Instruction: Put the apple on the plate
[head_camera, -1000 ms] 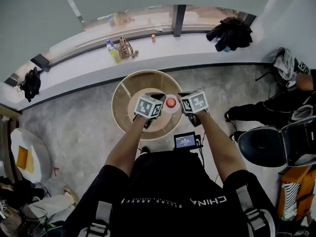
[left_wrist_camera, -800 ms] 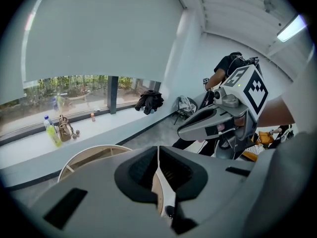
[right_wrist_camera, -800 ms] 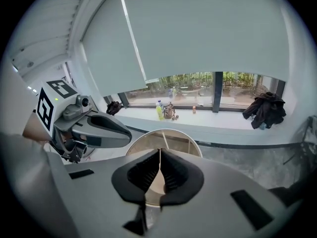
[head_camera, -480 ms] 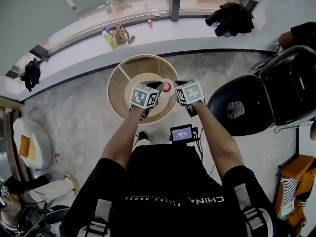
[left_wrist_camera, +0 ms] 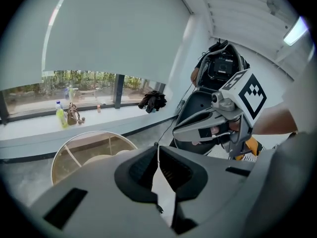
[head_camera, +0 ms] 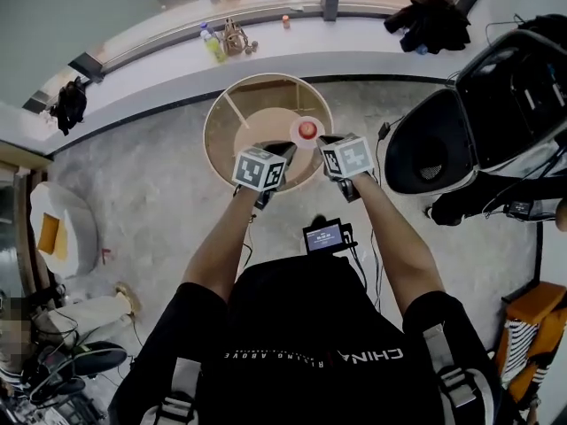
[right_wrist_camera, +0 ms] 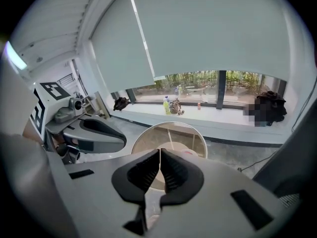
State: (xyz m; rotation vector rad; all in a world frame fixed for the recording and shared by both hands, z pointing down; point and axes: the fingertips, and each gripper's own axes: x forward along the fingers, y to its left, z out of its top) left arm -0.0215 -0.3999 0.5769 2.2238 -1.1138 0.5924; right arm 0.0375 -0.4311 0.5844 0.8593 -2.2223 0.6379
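I had both pairs of jaws shut, gripping nothing: left gripper [left_wrist_camera: 158, 158] and right gripper [right_wrist_camera: 160, 158] hung above the round glass-topped bench [head_camera: 232, 131], with the red apple [head_camera: 306, 129] on the small white plate [head_camera: 295, 139] just beyond them.

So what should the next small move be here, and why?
Probably just ease both tools back and stop: the apple looks already set on the white plate on the round table, while the left tool and right tool are both shut, empty and short of the plate.
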